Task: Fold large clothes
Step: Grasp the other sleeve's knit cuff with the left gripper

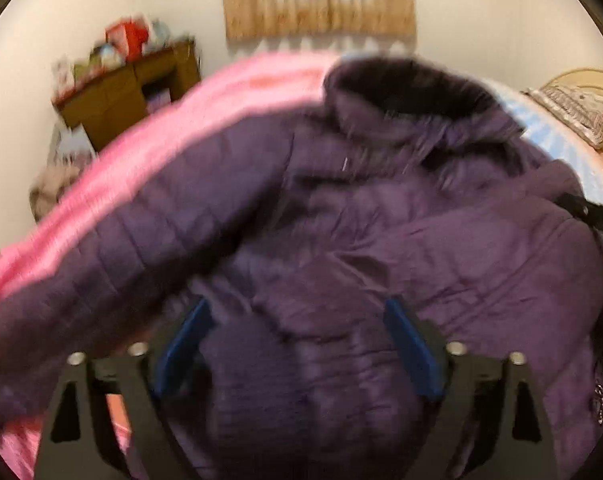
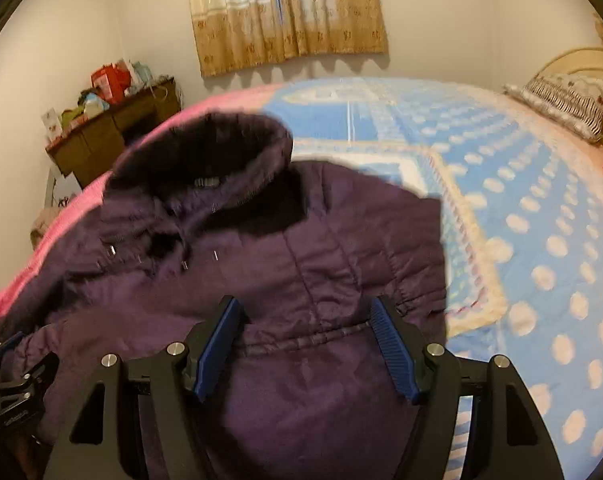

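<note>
While the purple coat lies spread on the bed, both grippers hang above it: left gripper jaws wide apart, right gripper part-open, neither gripping fabric.

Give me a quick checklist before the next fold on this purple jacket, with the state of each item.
1. Left gripper jaws open, nothing pinched: ok.
2. Right gripper jaws open, above the cloth: ok.
3. Purple jacket lies on the bed: ok.
4. Sleeve folded across the body: cannot tell, blurred.
5. Collar flat: not ok, it stands up.
6. Hem in view: cannot tell.
</note>
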Motion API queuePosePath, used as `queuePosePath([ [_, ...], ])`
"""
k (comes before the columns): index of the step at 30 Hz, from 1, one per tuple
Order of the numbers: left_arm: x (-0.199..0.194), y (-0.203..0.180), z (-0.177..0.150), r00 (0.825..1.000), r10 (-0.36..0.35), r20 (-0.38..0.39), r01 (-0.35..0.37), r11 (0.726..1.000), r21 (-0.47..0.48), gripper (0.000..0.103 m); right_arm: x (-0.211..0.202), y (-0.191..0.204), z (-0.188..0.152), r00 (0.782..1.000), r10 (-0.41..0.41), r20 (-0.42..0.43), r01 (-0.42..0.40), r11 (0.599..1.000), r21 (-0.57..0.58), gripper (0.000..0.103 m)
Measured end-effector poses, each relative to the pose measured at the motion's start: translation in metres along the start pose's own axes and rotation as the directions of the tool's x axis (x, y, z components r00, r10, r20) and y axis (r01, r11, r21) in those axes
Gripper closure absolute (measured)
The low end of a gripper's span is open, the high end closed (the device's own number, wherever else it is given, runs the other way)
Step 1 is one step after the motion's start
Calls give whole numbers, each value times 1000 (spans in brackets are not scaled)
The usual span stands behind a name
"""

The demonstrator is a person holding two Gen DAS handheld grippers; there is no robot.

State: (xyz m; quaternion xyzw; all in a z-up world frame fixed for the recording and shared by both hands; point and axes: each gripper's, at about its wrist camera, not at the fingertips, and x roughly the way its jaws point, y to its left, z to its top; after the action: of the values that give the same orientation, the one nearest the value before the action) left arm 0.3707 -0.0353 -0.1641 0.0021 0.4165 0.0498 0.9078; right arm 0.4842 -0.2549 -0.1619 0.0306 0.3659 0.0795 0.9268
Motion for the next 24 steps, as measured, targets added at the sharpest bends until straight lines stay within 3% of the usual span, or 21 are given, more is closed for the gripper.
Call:
queuePosePath([
  [12, 18, -1, -2, 997, 36, -70, -35, 999, 13, 0, 26, 6, -11, 995, -76, -72, 70, 995, -71, 34],
  [19, 16, 2, -4, 997, 15, -71, -15, 1000, -6, 0, 11, 17, -3, 985, -147, -90, 137, 985, -106, 33],
  [22, 14, 4, -5, 998, 7, -67, -8, 1000, -13, 0, -28, 37, 2, 999, -42, -32, 40, 998, -51, 33],
  [24, 13, 5, -5, 998, 4, -66, -5, 1000, -17, 0, -45, 60, -3, 1000, 21, -22, -23, 994, -107, 33],
])
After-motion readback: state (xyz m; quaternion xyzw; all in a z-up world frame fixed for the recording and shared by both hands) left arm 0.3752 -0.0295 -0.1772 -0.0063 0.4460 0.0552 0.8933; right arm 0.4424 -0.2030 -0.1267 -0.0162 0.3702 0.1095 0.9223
